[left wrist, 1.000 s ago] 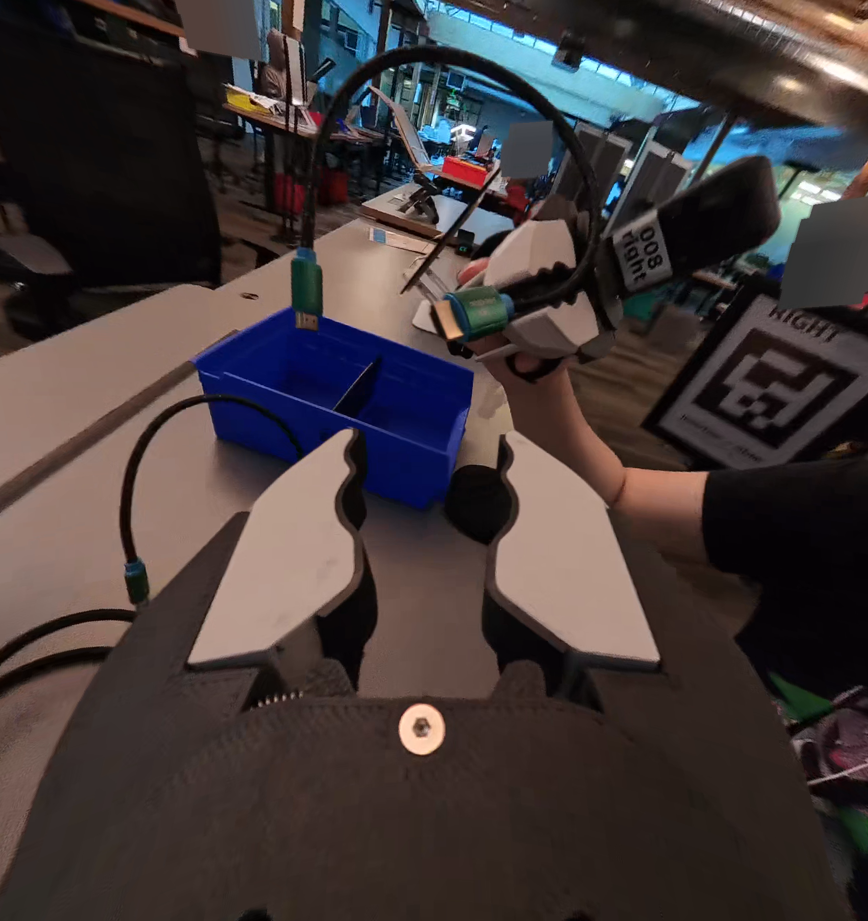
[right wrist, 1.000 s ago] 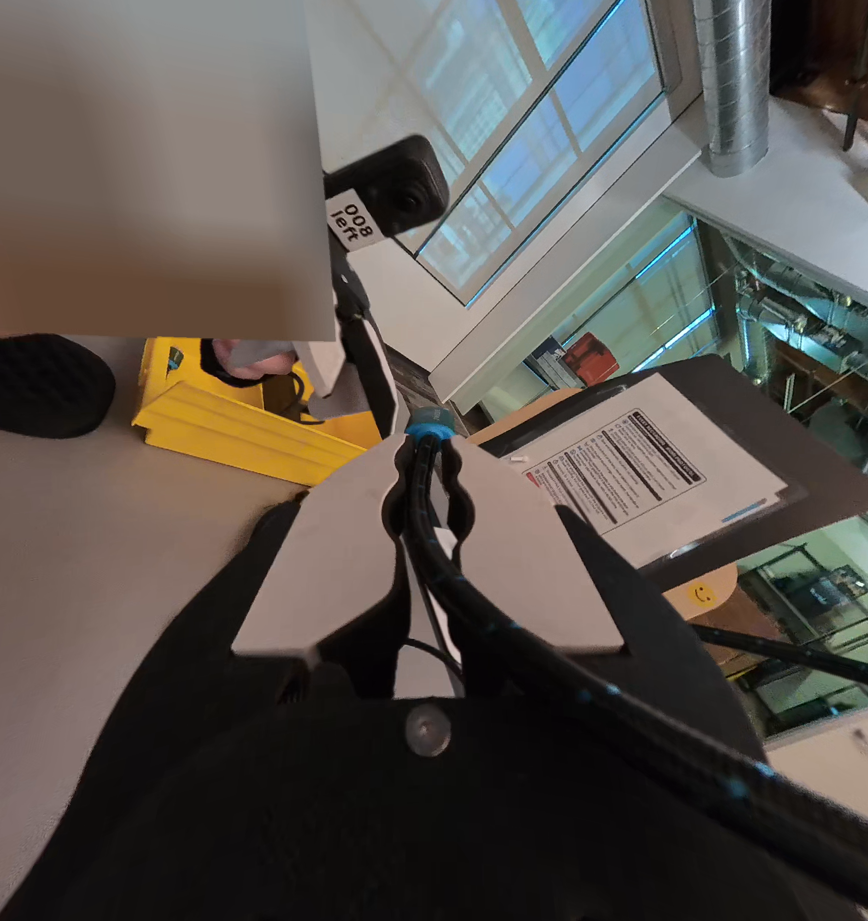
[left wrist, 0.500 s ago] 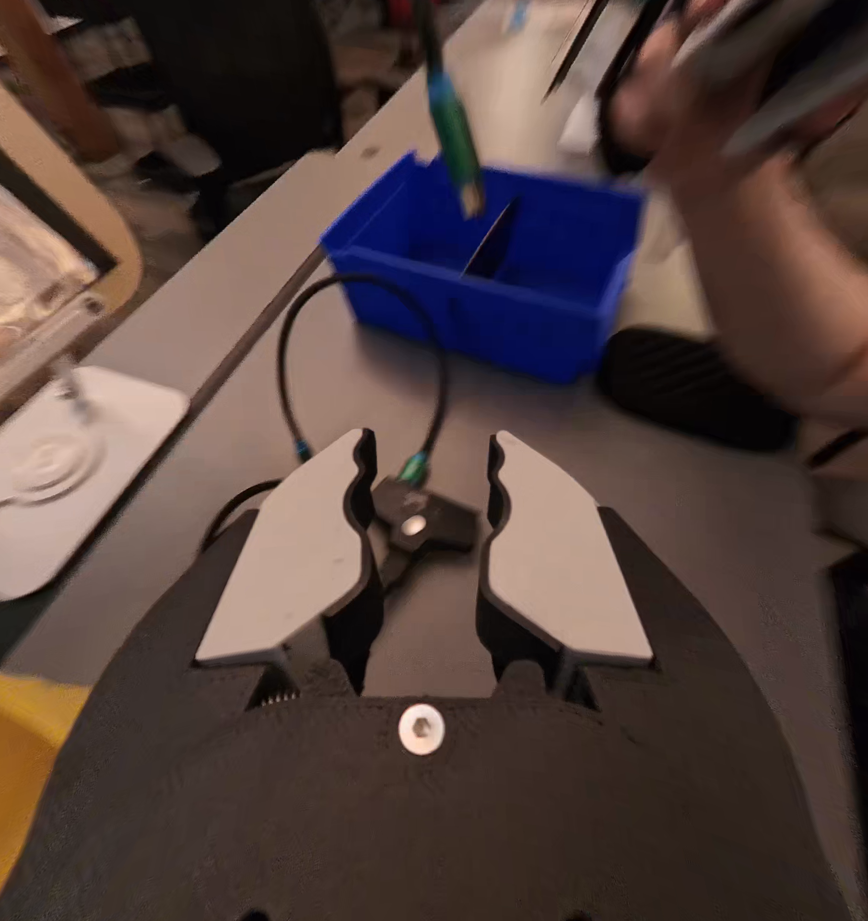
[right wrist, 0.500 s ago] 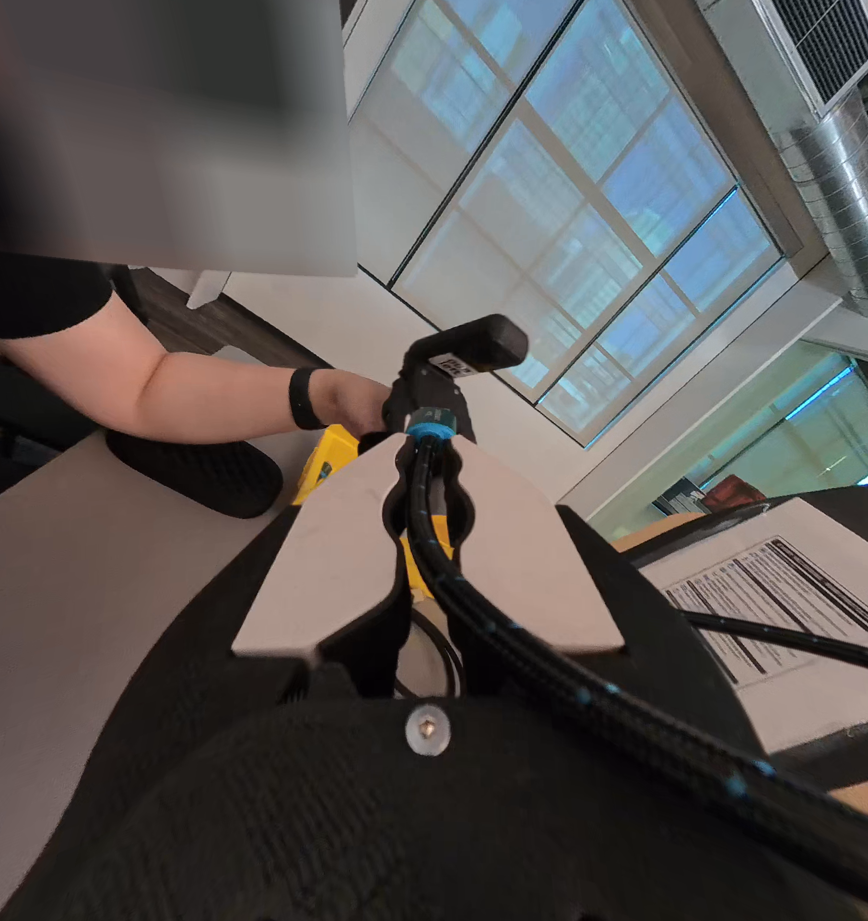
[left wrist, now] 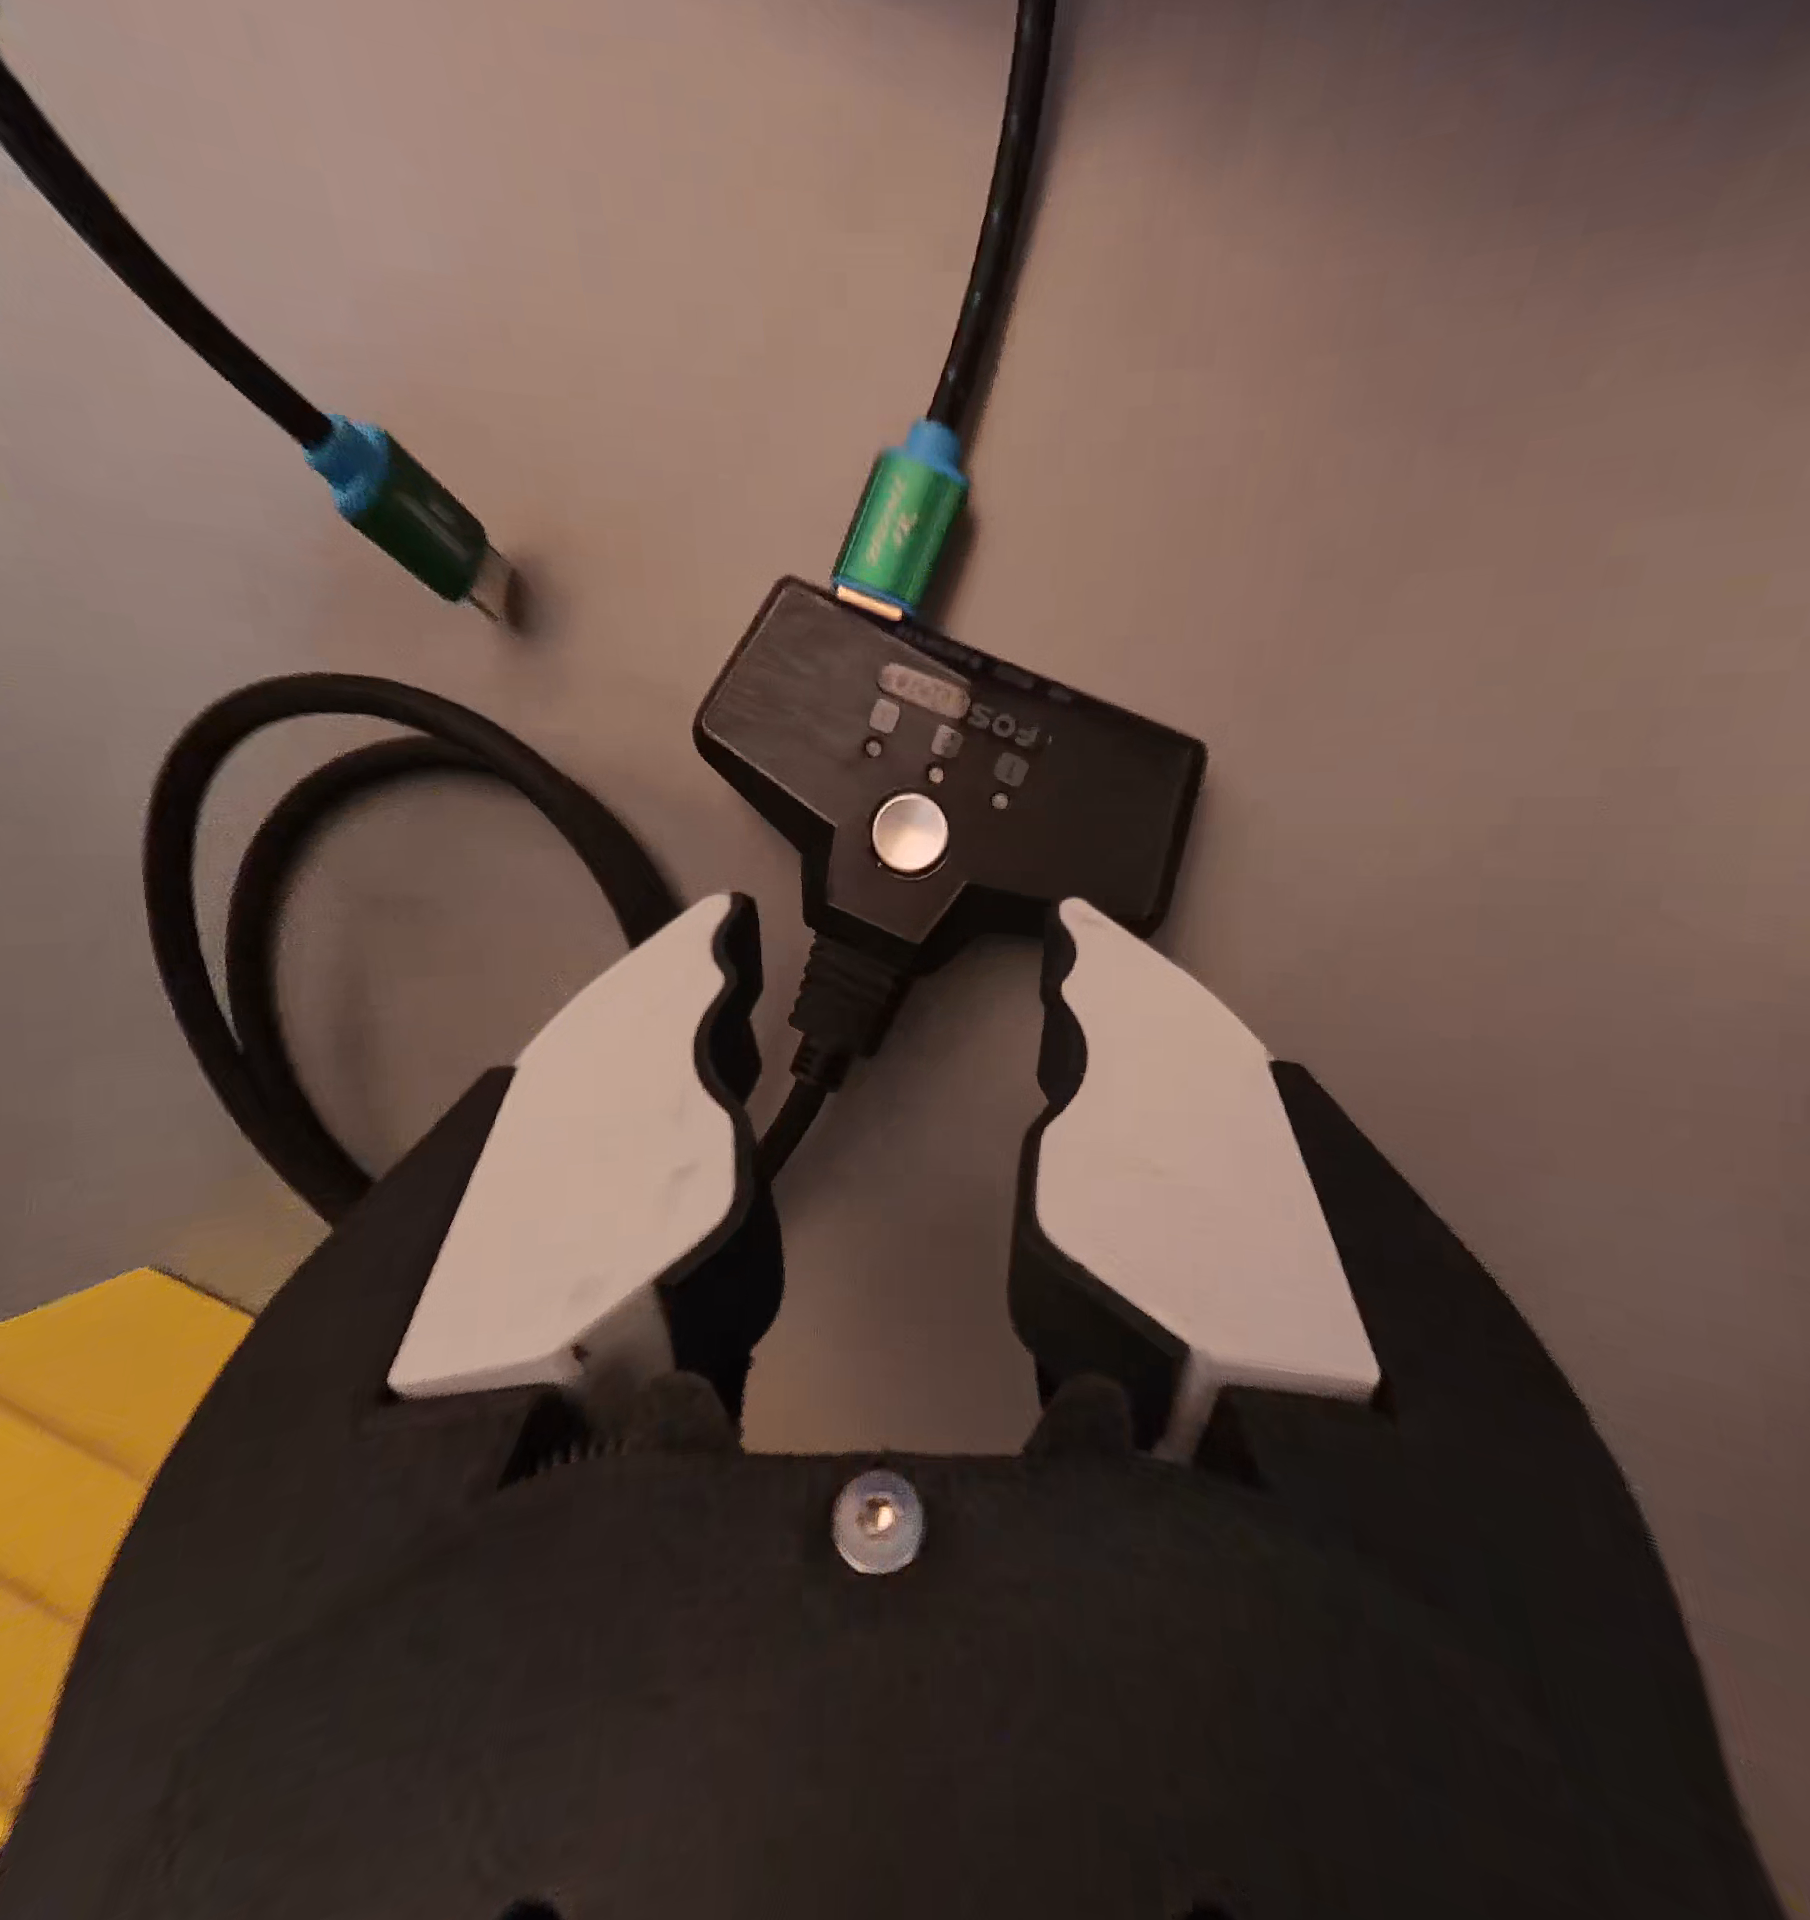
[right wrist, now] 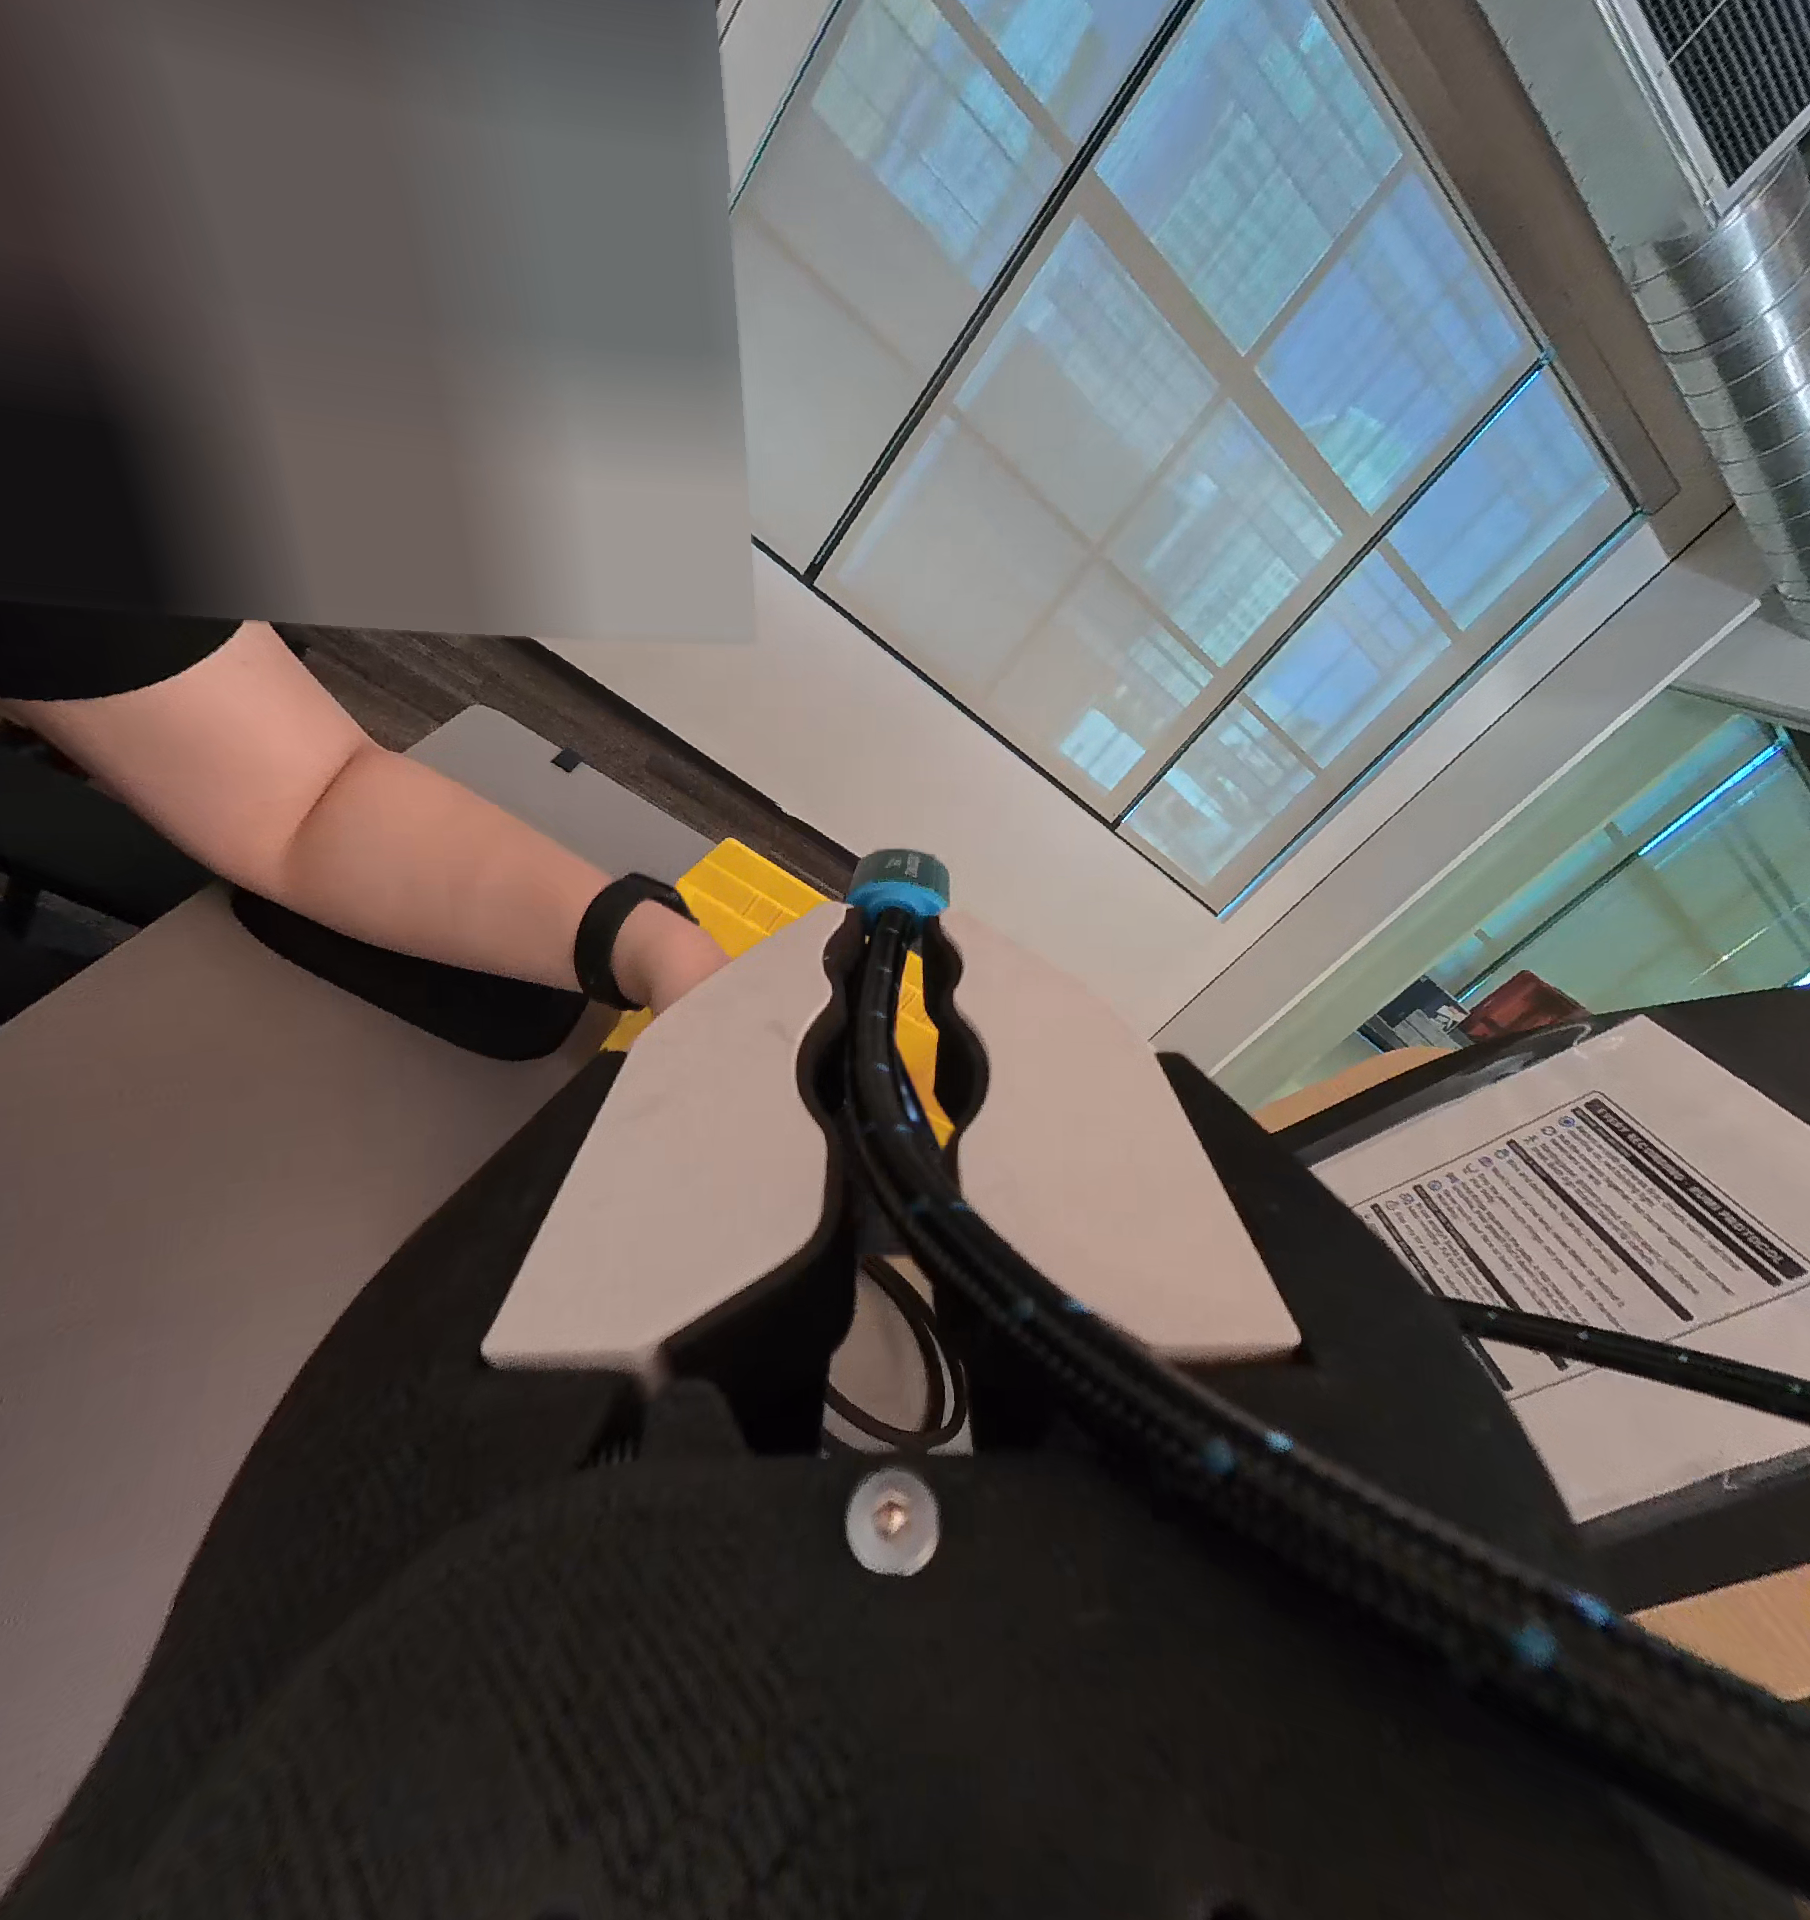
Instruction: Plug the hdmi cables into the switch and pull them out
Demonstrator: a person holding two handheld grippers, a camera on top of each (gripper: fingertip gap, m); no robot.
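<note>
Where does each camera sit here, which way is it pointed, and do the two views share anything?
Left wrist view: on the left gripper, facing down at the HDMI switch on the table; open fingers show.
Right wrist view: on the right gripper, tilted up toward the windows; shut on an HDMI cable, forearm visible.
Shared: yellow bin.

Black switch (left wrist: 951, 781), green-blue plug (left wrist: 903, 526), yellow bin (left wrist: 39, 1455), grey table (left wrist: 1400, 416)

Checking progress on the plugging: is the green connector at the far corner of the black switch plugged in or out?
Plugged in, apparently: the green connector sits flush against the switch, with no gap showing. How deep it is seated cannot be told.
</note>
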